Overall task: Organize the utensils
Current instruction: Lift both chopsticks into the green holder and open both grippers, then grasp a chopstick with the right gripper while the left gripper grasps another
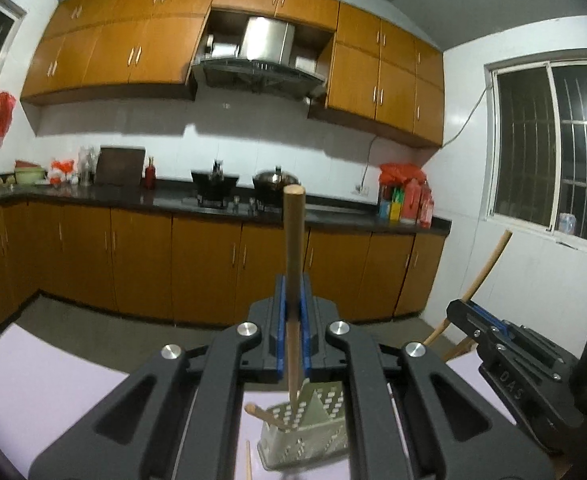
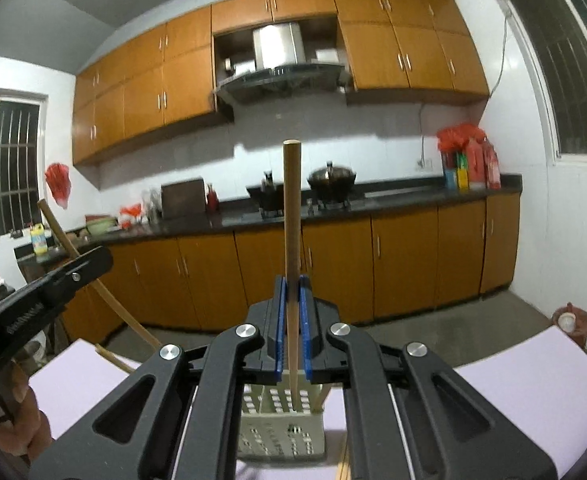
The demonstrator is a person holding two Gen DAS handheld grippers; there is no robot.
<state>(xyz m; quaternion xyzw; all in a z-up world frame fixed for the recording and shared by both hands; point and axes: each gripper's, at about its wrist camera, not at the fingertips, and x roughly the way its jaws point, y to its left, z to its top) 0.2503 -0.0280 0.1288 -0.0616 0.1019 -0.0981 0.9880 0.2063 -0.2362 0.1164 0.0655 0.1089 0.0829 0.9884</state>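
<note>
I see the kitchen first: orange cabinets (image 1: 141, 52) above and below a dark counter (image 1: 173, 202), a hood (image 1: 261, 68) over the stove, a barred window (image 1: 549, 152) on the side wall. Below me lies a pale lilac table (image 1: 45, 396).

On the table stands a perforated green holder (image 2: 283, 428), directly under both grippers. In the left view one stick (image 1: 262, 416) leans out of it and another lies on the table just beside it.

My left gripper (image 1: 292, 304) has its blue pads pinched tight on a wooden chopstick (image 1: 293, 240). The stick stands nearly upright, its thick end high above the jaws and its thin end reaching down to the holder's top edge. Whether the tip is inside I cannot tell.

My right gripper (image 2: 292, 304) is likewise clamped narrow on a second chopstick (image 2: 292, 208), also near upright, its lower end at the holder's mouth.

Each view catches the other gripper at its edge, its chopstick slanting.
</note>
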